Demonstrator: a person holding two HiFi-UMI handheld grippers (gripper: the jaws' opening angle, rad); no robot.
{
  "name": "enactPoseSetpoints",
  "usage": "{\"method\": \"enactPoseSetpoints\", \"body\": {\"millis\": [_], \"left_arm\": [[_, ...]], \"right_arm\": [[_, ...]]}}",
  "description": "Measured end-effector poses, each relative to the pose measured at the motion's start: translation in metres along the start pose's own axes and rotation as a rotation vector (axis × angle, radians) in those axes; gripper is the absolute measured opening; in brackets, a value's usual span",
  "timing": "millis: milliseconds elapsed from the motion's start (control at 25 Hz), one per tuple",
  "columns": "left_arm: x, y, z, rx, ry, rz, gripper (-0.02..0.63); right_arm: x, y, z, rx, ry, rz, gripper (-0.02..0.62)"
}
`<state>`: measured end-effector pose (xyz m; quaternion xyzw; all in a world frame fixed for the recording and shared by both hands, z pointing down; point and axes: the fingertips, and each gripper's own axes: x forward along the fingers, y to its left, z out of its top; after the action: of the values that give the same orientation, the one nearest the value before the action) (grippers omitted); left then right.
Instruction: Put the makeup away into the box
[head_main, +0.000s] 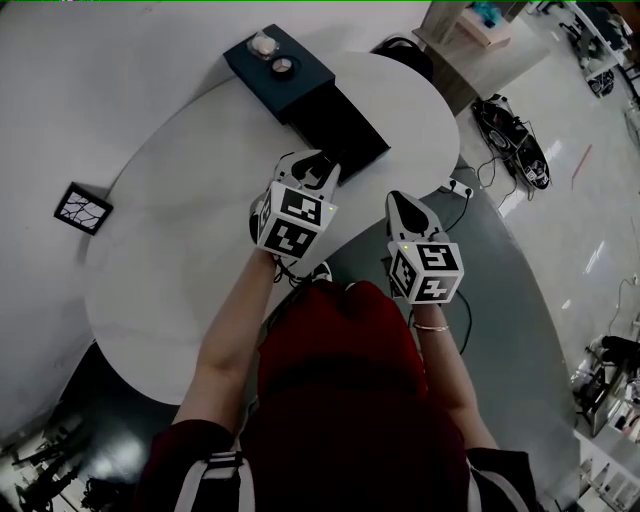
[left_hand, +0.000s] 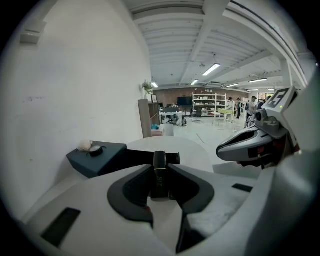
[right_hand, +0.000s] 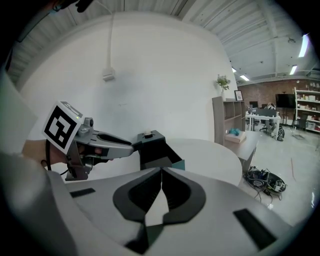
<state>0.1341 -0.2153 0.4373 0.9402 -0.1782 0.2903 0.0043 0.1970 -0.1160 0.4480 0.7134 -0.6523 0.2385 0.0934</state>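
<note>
White and matte, the oval desk (head_main: 180, 260) stands against a plain pale wall, with a glossy grey floor (head_main: 540, 280) to its right where tangled black cables (head_main: 515, 135) lie. Beyond it, the gripper views show a long open workroom with a ribbed ceiling, strip lights and shelving. At the desk's far side sits the box (head_main: 300, 85), a flat-sided dark teal block with sharp corners, and an open black compartment stretches from it toward the person. On its teal top rest a soft white puff (head_main: 263, 44) and a small round compact (head_main: 284, 66), just beside each other. The left tool (head_main: 318, 172) is at the near end of that black compartment and is clamped on the makeup tube (left_hand: 159, 172), a slim, glossy dark stick with a thin gold band, held upright between the curved black pads. The right tool (right_hand: 161, 175) is near the desk's right edge, jaws pressed together with nothing between them.
</note>
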Motion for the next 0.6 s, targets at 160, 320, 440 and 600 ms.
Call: {"method": "enactPoseSetpoints", "body": {"millis": [160,320,440,600], "left_arm": [[0.012,0.002,0.002,-0.008,0.015,0.005,0.112],[0.026,0.004,0.007,-0.016,0.023,0.03,0.112],[0.036,0.007,0.009,-0.031,0.03,0.056,0.112],[0.05,0.013,0.01,-0.058,0.058,0.096,0.113]], "right_arm": [[0.002,-0.011,0.002,-0.003,0.008,-0.004,0.015],[0.013,-0.024,0.006,-0.015,0.014,0.022,0.015],[0.025,-0.033,0.01,-0.023,0.023,0.065,0.015],[0.041,-0.047,0.022,-0.042,0.034,0.119,0.015]]}}
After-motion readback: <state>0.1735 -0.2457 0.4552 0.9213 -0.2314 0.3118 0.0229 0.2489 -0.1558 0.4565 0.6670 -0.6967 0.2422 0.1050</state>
